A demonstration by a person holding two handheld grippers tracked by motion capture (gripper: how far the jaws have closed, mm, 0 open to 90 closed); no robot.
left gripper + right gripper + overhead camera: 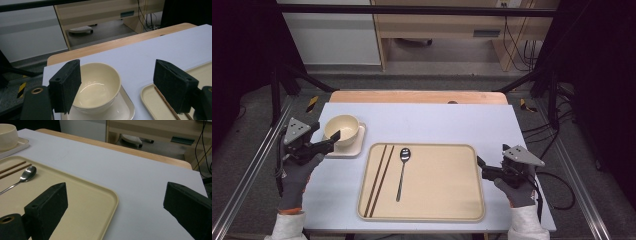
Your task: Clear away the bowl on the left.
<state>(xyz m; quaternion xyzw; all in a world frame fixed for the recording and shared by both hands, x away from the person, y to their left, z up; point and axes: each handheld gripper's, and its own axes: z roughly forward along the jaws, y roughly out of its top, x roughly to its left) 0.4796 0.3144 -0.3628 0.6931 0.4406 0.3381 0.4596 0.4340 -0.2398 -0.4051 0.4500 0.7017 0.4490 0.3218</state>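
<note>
A cream bowl (341,129) stands on a small cream square tray (353,148) at the table's left. My left gripper (332,141) is open; its jaws straddle the bowl's (97,87) near right rim, one jaw over the rim. A large beige tray (437,180) lies in the middle. It holds a metal spoon (402,172) and a pair of dark chopsticks (379,180). My right gripper (482,167) is open at the large tray's right edge, holding nothing; its left jaw hangs over the tray's (75,192) corner, the other over the bare table.
A white sheet (437,120) covers the wooden table (417,96). Black frame rails (247,170) run along both sides. Cables (557,190) trail off the right edge. Beyond the table are the floor and wooden furniture (437,30).
</note>
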